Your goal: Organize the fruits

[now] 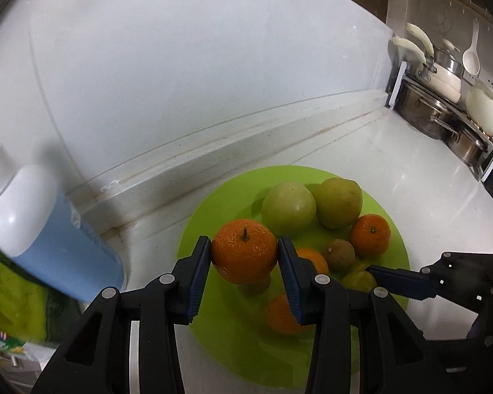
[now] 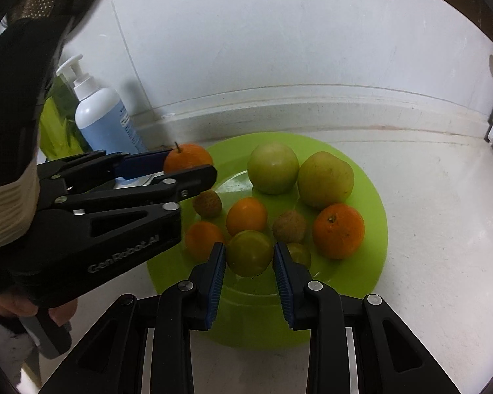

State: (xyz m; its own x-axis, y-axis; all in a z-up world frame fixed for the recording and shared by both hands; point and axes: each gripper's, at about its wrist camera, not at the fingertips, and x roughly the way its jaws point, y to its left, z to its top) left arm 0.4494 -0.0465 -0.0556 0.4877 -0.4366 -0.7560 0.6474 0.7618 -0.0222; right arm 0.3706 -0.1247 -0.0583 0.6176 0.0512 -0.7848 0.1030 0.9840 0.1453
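The left gripper [image 1: 244,256] is clamped on an orange [image 1: 244,254] at mid-frame, held above the left part of the green plate [image 1: 194,229], stem pointing up. It is round with no real long axis, so a grip across its widest part suits it; I judge it light, firm and slightly yielding, with dimpled skin that should not slip. The right gripper [image 2: 249,257], low in the centre of its view, brackets a small green fruit [image 2: 249,252] — the pads look close to touching, but I cannot tell if it is gripped. That smooth fruit probably slips more easily.
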